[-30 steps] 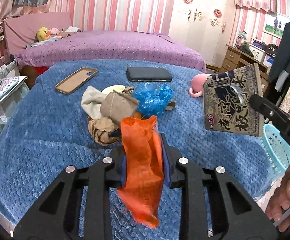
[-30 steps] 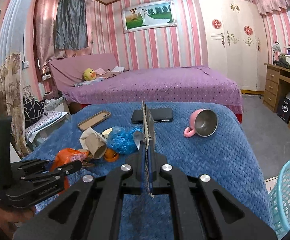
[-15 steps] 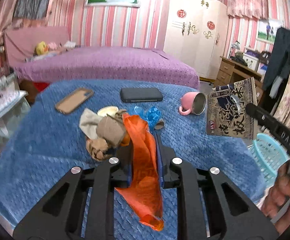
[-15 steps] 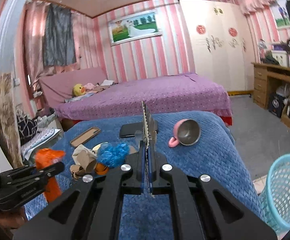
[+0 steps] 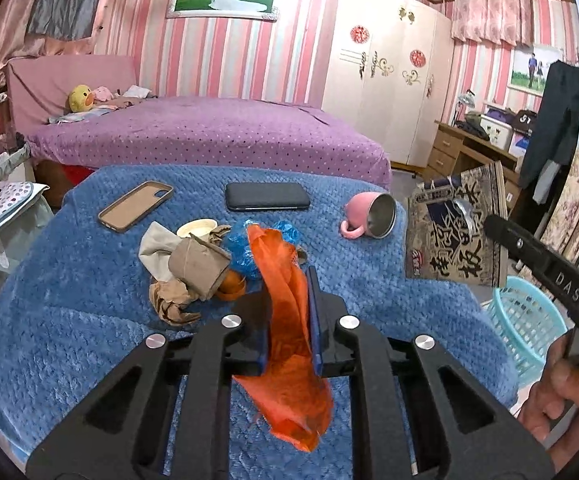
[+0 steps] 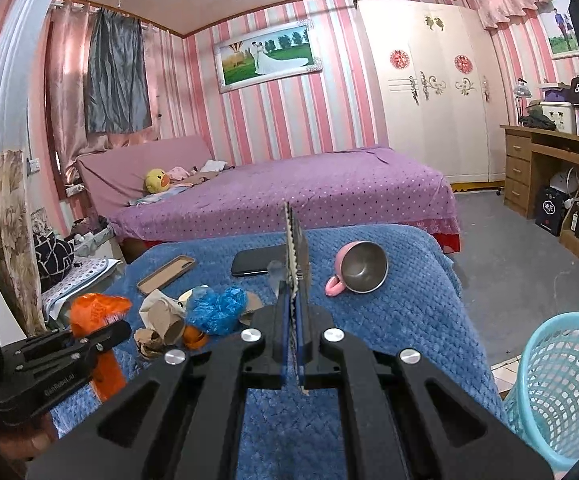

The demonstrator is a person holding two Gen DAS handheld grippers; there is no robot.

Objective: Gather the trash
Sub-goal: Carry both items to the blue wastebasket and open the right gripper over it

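My left gripper (image 5: pixel 289 286) holds an orange net bag (image 5: pixel 289 328) just above the blue-covered table (image 5: pixel 69 320); its jaws are closing and the pads press on the bag, which hangs down between them. A trash pile lies right ahead: blue plastic (image 5: pixel 245 248), a cardboard tube (image 5: pixel 197 264) and crumpled brown paper (image 5: pixel 169 304). My right gripper (image 6: pixel 294 300) is shut on a dark printed snack packet (image 6: pixel 295 240), seen edge-on here and flat in the left wrist view as the packet (image 5: pixel 453 232). A turquoise basket (image 6: pixel 561 392) stands on the floor, low to the right.
On the table lie a tipped pink mug (image 5: pixel 369 220), a black phone (image 5: pixel 267 196) and a tan phone case (image 5: pixel 135 212). A purple bed (image 5: pixel 209 136) is behind it, a wooden desk (image 6: pixel 545 160) at the right wall. A hand (image 5: pixel 561 396) grips the right tool.
The left jaws have drawn tighter on the orange bag, which has risen off the pile. The right gripper with the packet has lifted slightly and shifted sideways.
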